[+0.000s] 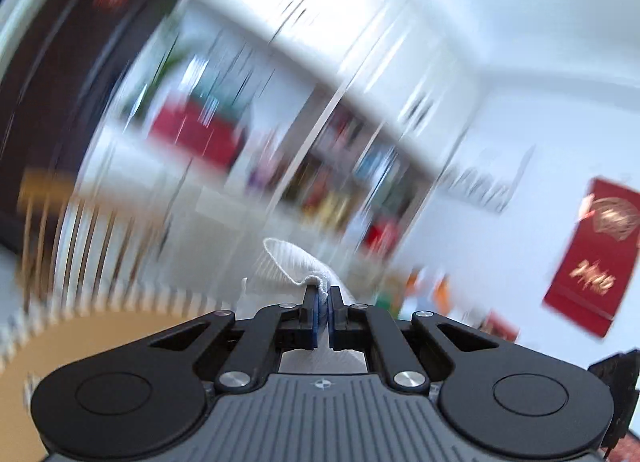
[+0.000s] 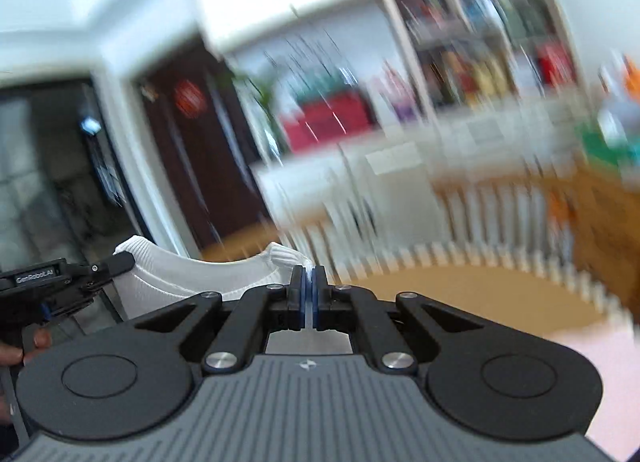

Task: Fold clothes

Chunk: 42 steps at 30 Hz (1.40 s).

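A white ribbed knit garment [image 2: 192, 274] hangs stretched in the air between my two grippers. In the right wrist view my right gripper [image 2: 307, 276] is shut on one edge of the cloth, which runs off to the left. There my left gripper [image 2: 120, 262] pinches the other end, with a hand [image 2: 24, 346] on its grip. The left wrist view has my left gripper [image 1: 323, 296] shut on a bunched fold of the garment [image 1: 288, 262], which rises just beyond the tips. Both grippers point about level. The garment's lower part is hidden below them.
The room is smeared by motion blur. A round wooden table [image 2: 460, 294] with pale chair backs behind it lies below. White bookshelves [image 2: 472, 38] fill the far wall, a dark door [image 2: 188, 150] is at the left, and a red hanging [image 1: 592, 262] is on the right wall.
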### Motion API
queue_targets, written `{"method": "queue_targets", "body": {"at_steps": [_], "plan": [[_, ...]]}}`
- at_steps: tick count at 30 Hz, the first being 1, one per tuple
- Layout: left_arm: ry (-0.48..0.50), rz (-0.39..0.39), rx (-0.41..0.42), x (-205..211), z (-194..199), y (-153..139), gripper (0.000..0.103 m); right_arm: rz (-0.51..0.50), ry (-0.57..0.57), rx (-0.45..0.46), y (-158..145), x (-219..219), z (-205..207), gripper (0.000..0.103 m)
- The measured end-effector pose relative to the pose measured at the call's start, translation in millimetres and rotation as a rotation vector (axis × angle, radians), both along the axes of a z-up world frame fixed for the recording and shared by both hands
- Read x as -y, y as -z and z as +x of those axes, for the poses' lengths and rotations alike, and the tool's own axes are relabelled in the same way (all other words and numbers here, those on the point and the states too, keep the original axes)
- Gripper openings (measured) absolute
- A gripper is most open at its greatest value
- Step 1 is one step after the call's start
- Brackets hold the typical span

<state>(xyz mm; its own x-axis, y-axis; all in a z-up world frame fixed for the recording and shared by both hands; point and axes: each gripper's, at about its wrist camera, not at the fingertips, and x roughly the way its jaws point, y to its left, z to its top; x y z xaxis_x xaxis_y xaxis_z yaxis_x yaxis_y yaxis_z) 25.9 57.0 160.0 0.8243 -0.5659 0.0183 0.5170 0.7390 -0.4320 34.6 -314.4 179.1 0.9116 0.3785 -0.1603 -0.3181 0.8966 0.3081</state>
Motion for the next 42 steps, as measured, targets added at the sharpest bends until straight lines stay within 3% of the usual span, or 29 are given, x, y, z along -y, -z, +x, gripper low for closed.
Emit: {"method": "queue_targets", "body": {"at_steps": [4, 8, 10, 12, 14, 16, 17, 20, 23, 25, 26, 27, 28, 29, 32, 35, 42], "plan": [[-0.018, -0.1, 0.141, 14, -30, -57, 0.004, 0.007, -0.089, 0.209, -73, -1, -15, 0.003], [-0.101, -0.116, 0.222, 31, -55, -104, 0.005, -0.048, -0.082, 0.387, -127, 3, -31, 0.003], [-0.181, -0.059, 0.222, 42, -51, -117, 0.005, -0.087, -0.056, 0.392, -137, 2, -20, 0.003], [-0.226, 0.001, 0.135, 54, -18, -110, 0.005, -0.104, -0.032, 0.306, -126, -3, 13, 0.003], [-0.256, 0.076, -0.001, 68, 43, -76, 0.005, -0.141, -0.012, 0.173, -96, -14, 58, 0.003], [-0.284, 0.185, -0.102, 86, 109, -28, 0.005, -0.247, 0.043, 0.051, -52, -27, 113, 0.003], [-0.294, 0.24, -0.156, 94, 141, 0, 0.005, -0.304, 0.073, -0.009, -30, -33, 141, 0.003], [-0.281, 0.374, -0.388, 106, 234, 94, 0.005, -0.319, 0.11, -0.228, 43, -34, 228, 0.003], [-0.247, 0.507, -0.52, 100, 278, 169, 0.015, -0.291, 0.215, -0.383, 114, -28, 284, 0.004], [-0.236, 0.557, -0.569, 91, 291, 208, 0.024, -0.262, 0.264, -0.494, 153, -12, 297, 0.012], [-0.233, 0.522, -0.575, 79, 286, 216, 0.045, -0.244, 0.285, -0.553, 172, -2, 303, 0.016], [-0.225, 0.477, -0.585, 63, 284, 223, 0.055, -0.2, 0.29, -0.577, 186, 9, 302, 0.024], [-0.221, 0.462, -0.601, 51, 285, 231, 0.055, -0.148, 0.292, -0.568, 198, 21, 295, 0.037], [-0.219, 0.471, -0.623, 41, 290, 239, 0.054, -0.123, 0.297, -0.569, 208, 30, 289, 0.042], [-0.212, 0.499, -0.687, 12, 309, 263, 0.044, -0.115, 0.278, -0.614, 233, 42, 283, 0.038], [-0.201, 0.492, -0.721, 2, 331, 282, 0.042, -0.135, 0.231, -0.652, 254, 43, 284, 0.039], [-0.12, 0.522, -0.71, 19, 361, 293, 0.042, -0.151, 0.148, -0.653, 254, 10, 293, 0.041]]}}
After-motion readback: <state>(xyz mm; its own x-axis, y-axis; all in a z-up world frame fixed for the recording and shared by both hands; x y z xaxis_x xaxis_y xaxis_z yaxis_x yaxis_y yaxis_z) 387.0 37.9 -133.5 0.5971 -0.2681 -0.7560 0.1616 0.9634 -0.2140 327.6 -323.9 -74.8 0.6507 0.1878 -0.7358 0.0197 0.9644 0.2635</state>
